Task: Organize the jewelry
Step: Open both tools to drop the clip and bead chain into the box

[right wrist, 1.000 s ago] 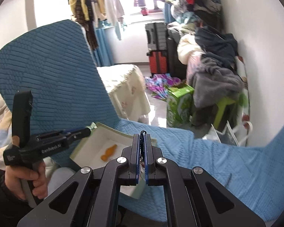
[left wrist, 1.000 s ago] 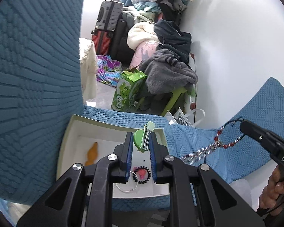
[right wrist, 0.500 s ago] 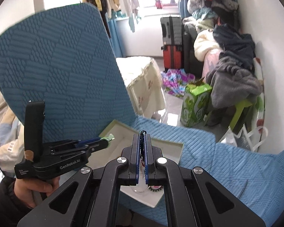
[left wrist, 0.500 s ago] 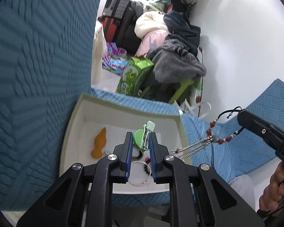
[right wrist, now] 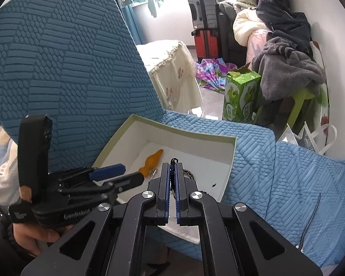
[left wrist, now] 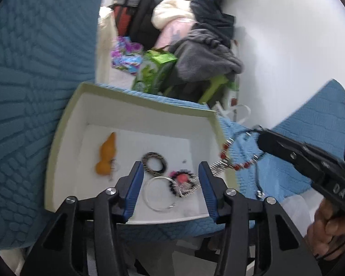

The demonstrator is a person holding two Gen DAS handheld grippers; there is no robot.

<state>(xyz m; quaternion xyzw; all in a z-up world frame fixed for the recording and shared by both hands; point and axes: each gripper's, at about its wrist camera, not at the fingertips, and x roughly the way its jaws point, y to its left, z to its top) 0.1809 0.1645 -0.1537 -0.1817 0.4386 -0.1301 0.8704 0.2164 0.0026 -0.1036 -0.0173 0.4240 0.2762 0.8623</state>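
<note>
**Left jaws parted over box; right gripper holds bead string at box edge**

The left gripper (left wrist: pixel 170 181) stands over the box (left wrist: pixel 66 124), its jaws having just been opening; nothing is between the pads. No green clip can be made out in these views. The box rests on a blue cover (right wrist: pixel 287 172).

On the box floor lie an orange gourd (left wrist: pixel 107 154), a patterned ring (left wrist: pixel 154 163), a clear hoop (left wrist: pixel 158 193) and a pink-and-black piece (left wrist: pixel 181 177); the gourd lies apart from the other three, which lie close together.

The right gripper (right wrist: pixel 171 179) is clenched on a dark cord (right wrist: pixel 173 161). In the left view a bead string (left wrist: pixel 239 165) hangs from its tip, red beads just outside the box's right wall, its silver end draped over the wall into the box.

A hand (left wrist: pixel 329 230) holds the right gripper; another hand (right wrist: pixel 34 232) holds the left.
</note>
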